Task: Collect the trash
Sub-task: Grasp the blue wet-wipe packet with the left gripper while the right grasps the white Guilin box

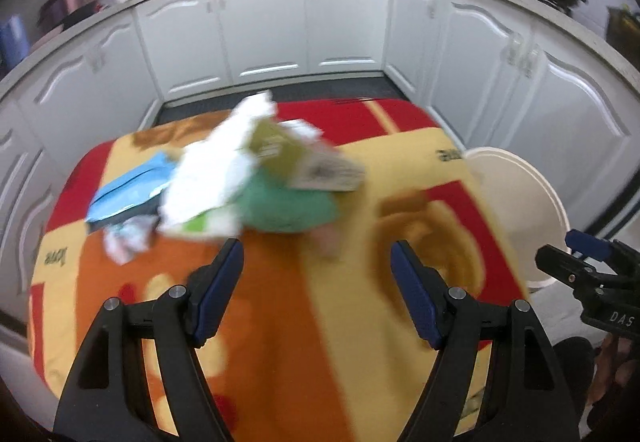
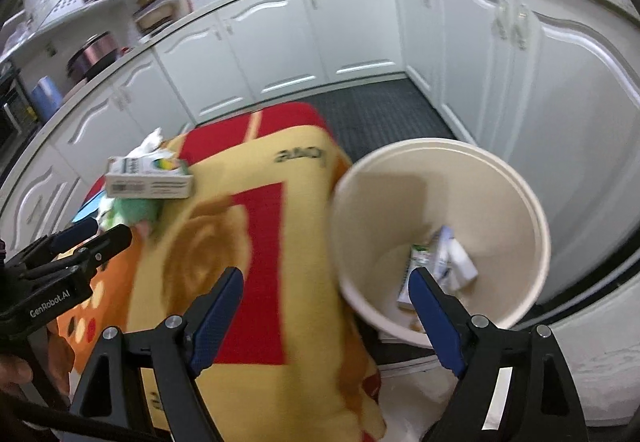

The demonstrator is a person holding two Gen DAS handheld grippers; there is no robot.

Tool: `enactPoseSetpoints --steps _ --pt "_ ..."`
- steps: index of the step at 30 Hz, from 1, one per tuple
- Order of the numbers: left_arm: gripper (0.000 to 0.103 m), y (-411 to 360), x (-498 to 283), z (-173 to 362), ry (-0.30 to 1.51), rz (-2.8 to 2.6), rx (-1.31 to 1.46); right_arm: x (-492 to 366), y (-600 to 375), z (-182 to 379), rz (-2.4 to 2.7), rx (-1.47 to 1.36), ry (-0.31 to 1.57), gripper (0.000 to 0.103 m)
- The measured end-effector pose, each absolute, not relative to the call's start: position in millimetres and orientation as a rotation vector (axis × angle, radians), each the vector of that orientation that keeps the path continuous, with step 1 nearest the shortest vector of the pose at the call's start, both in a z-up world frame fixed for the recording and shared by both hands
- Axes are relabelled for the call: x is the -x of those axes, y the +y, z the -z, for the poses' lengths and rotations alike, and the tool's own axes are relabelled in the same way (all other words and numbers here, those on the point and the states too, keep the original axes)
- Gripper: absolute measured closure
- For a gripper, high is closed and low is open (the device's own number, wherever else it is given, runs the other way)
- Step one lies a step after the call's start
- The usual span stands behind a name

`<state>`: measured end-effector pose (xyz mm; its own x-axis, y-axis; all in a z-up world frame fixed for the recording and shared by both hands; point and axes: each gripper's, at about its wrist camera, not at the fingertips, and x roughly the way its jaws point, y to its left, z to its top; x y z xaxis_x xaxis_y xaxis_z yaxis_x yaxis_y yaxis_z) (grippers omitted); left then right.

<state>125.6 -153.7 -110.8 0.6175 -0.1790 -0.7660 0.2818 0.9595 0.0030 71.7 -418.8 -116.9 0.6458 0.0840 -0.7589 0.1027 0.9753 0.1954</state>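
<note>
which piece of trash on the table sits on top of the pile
The small box with the barcode. It rests on the green wad and white paper, while the blue packet lies flat on the cloth beside them.

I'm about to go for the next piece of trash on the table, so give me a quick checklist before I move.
1. Left tongs open, nothing between them: ok.
2. Right tongs open, nothing between them: ok.
3. Trash pile on the blanket, ahead of the left tongs: ok.
4. Bucket beside the table, mouth open, some trash already inside: ok.
5. Which pile item lies loose on top: cannot tell, left view blurred.
</note>
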Motion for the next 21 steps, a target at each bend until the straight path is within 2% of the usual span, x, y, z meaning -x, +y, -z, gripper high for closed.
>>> enactPoseSetpoints --steps 12,21 --pt "0.028 -33.9 -181.8 112.3 0.919 0.174 -0.114 -101.1 -344.2 116.2 -0.121 -0.161 0.909 0.02" --pt "0.028 -14.1 -259.2 133.1 0.985 0.25 -0.243 -129.7 -309.7 102.9 -0.174 -0.124 0.917 0.02"
